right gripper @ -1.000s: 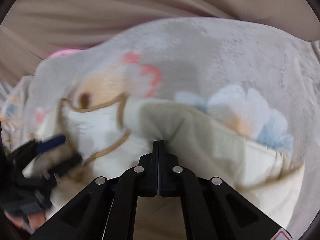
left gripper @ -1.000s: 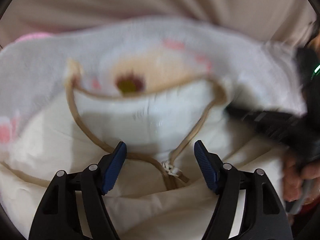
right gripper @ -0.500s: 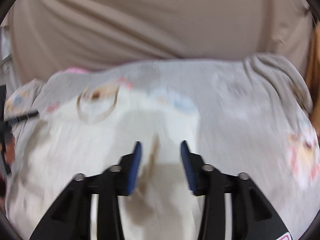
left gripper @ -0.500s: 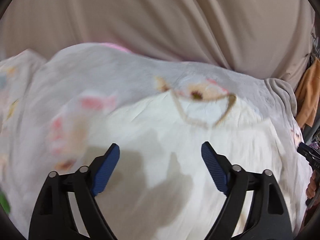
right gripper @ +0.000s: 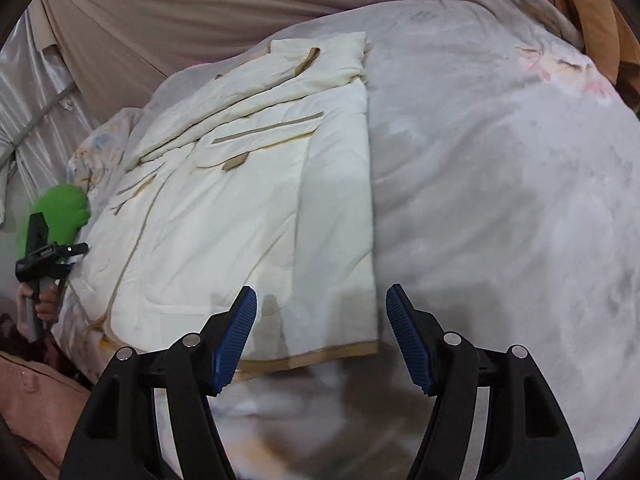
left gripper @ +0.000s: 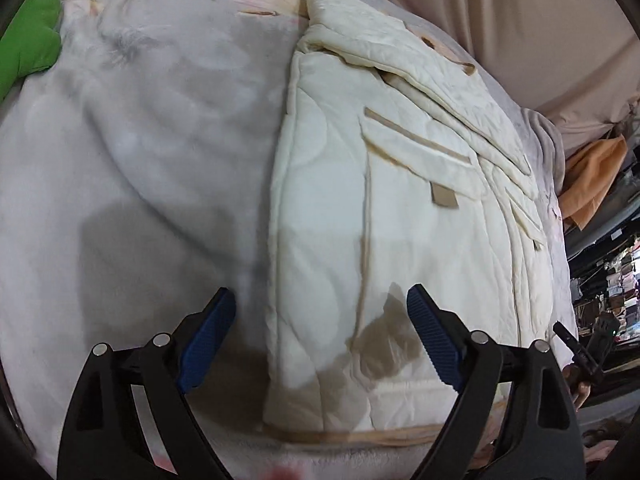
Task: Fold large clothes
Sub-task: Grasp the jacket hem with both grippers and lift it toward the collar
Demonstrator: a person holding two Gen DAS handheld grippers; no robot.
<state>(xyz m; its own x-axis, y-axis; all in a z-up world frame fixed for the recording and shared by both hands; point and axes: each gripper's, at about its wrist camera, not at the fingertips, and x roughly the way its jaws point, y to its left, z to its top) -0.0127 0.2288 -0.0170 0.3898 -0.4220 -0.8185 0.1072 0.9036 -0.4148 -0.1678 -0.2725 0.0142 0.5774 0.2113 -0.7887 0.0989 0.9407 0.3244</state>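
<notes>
- Hem first: the tan-bound bottom edge of the cream quilted jacket (left gripper: 384, 216) lies just ahead of both my grippers, and that edge is what I judge the next fold turns on.
- Jacket's long axis runs from 6 o'clock, at the hem, away toward 12 o'clock, where the sleeves are folded across the chest.
- It lies flat on the grey floral blanket (left gripper: 140, 128), partly folded already, I judge.
- My left gripper (left gripper: 320, 340) hangs above the hem's left corner with its fingers spread wide, holding nothing; the jacket's side edge passes up between them.
- My right gripper (right gripper: 322, 340) hangs above the hem's right corner, fingers likewise spread and empty; the corner sits between the pads at about 11 o'clock.
- Neither arm is clearly nearer; each has its own corner.
- Count: one jacket, one blanket, two flap pockets showing, one green cushion (right gripper: 60, 212) out at 9 o'clock from the right wrist, and one orange cloth (left gripper: 592, 176) at 2 o'clock from the left.
</notes>
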